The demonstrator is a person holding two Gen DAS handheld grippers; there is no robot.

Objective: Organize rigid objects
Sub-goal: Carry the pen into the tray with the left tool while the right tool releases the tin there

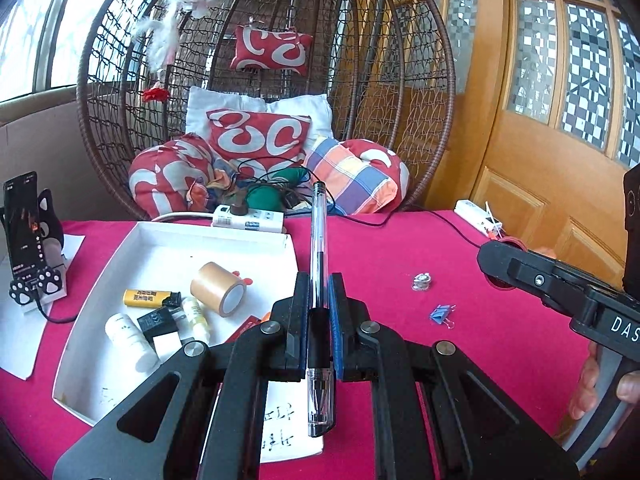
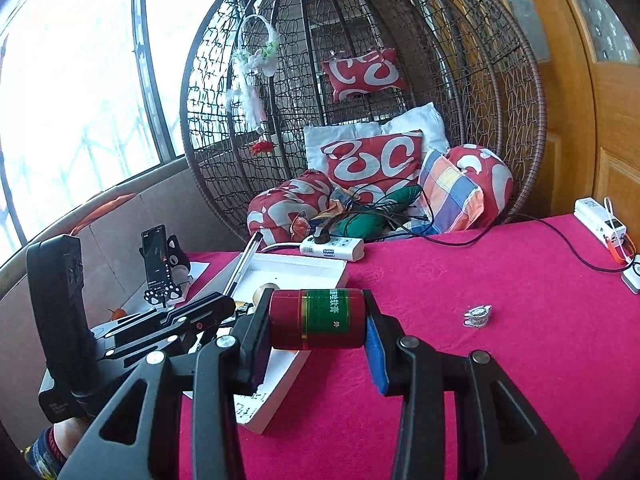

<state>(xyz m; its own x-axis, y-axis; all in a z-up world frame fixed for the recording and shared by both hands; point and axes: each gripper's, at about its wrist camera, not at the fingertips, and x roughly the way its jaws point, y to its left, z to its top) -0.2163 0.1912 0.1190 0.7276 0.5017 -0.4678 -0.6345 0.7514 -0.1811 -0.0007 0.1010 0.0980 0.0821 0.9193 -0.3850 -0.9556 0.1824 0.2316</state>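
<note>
— Magenta cloth covers the surface [image 1: 400, 248], and behind it, across the top of both views, hangs a wicker egg chair [image 1: 264, 60] stuffed with red-and-white cushions. What is each tool holding?

— The left gripper [image 1: 319, 312] has its fingers [image 1: 298, 320] pressed onto a clear pen [image 1: 319, 280], gripped at the black sleeve; the pen runs up the middle of the left wrist view, its tip end toward the camera. The right gripper [image 2: 316, 320] pinches a dark red canister [image 2: 316, 319] with a green label band, held sideways between the pads at the centre of the right wrist view.

— And the white tray [image 1: 168, 240]?

— Lower left of the left wrist view, on the cloth. Inside it lie a roll of tan tape [image 1: 218, 288], a yellow lighter [image 1: 146, 298], a white bottle [image 1: 130, 338] and a black-and-white box [image 1: 160, 330].

— Anything loose on the cloth?

— A small silvery trinket [image 1: 421, 281] and blue binder clips [image 1: 442, 314], right of centre, apart from each other. A white power strip [image 1: 248, 218] sits at the far edge, and a phone on a cat-shaped stand [image 1: 24, 236] is at the left edge.
</note>
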